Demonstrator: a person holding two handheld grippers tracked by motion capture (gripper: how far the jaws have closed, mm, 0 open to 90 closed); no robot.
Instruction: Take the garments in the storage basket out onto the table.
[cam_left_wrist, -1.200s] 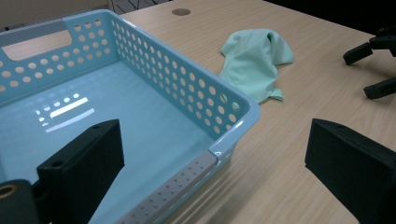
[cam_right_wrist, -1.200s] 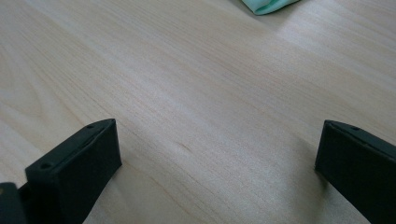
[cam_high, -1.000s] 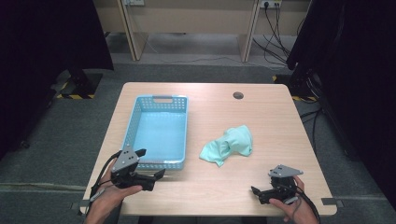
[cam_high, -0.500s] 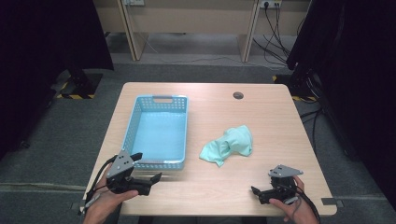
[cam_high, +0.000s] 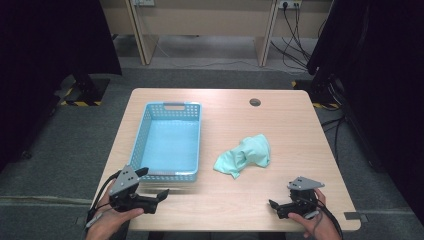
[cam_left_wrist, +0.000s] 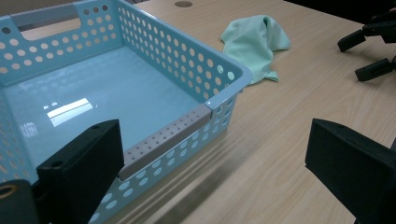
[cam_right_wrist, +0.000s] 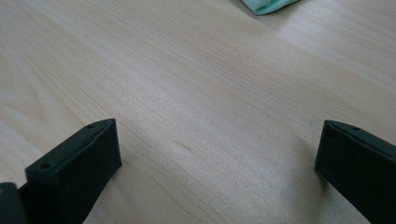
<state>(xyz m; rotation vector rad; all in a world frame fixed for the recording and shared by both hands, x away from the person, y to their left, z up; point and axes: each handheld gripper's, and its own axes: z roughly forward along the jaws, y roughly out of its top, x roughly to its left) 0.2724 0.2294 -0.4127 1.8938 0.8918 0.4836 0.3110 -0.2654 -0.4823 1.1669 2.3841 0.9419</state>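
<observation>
Left tongs (cam_high: 156, 194) low at the near left corner of the table (cam_high: 300, 130), jaws spread wide apart and empty, pointing toward the near short wall of the basket (cam_high: 195, 150) and just beside it. Right tongs (cam_high: 274, 205) at the near right edge, jaws likewise apart with nothing between them, only bare wood underneath.

Green cloth (cam_high: 245, 156) crumpled in a heap on the wood, right of the basket and apart from it, roughly between the two tongs but farther up the table. Nothing inside the basket (its shiny floor (cam_left_wrist: 93, 93) is bare).

Probably the very start of putting the cloth into the basket: not yet touched, not yet lifted, all of the carrying left to do.

Around: a small dark round hole (cam_high: 255, 102) near the far edge, well away. No obstacle between either pair of tongs and the cloth; only the basket's perforated wall (cam_left_wrist: 187, 51) to clear on the way in.
</observation>
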